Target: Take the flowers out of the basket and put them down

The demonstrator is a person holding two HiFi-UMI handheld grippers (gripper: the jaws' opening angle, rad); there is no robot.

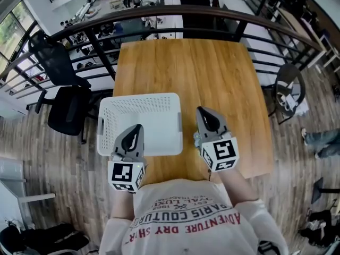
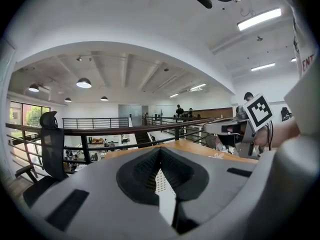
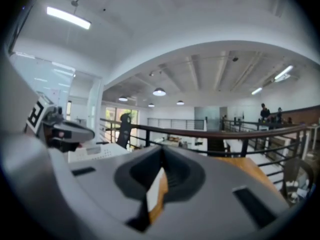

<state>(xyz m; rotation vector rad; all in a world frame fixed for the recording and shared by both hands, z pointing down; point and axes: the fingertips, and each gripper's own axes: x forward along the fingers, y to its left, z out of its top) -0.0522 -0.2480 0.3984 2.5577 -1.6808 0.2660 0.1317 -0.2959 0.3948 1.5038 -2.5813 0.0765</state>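
Observation:
A white perforated basket (image 1: 141, 122) stands on the wooden table (image 1: 212, 73), at its near left. Its inside looks bare, and no view shows any flowers. My left gripper (image 1: 137, 128) hovers over the basket's near rim with its jaws closed to a point and nothing in them. The right gripper (image 1: 202, 112) sits just right of the basket, also shut and empty. In the left gripper view the jaws (image 2: 161, 151) meet in a line. The right gripper view shows the same of its jaws (image 3: 162, 151), with the basket (image 3: 95, 151) off to their left.
A dark railing (image 1: 175, 15) runs behind the table's far edge. Black office chairs (image 1: 66, 108) stand to the left of the table. A small round table (image 1: 289, 92) stands to the right. The far half of the tabletop shows bare wood.

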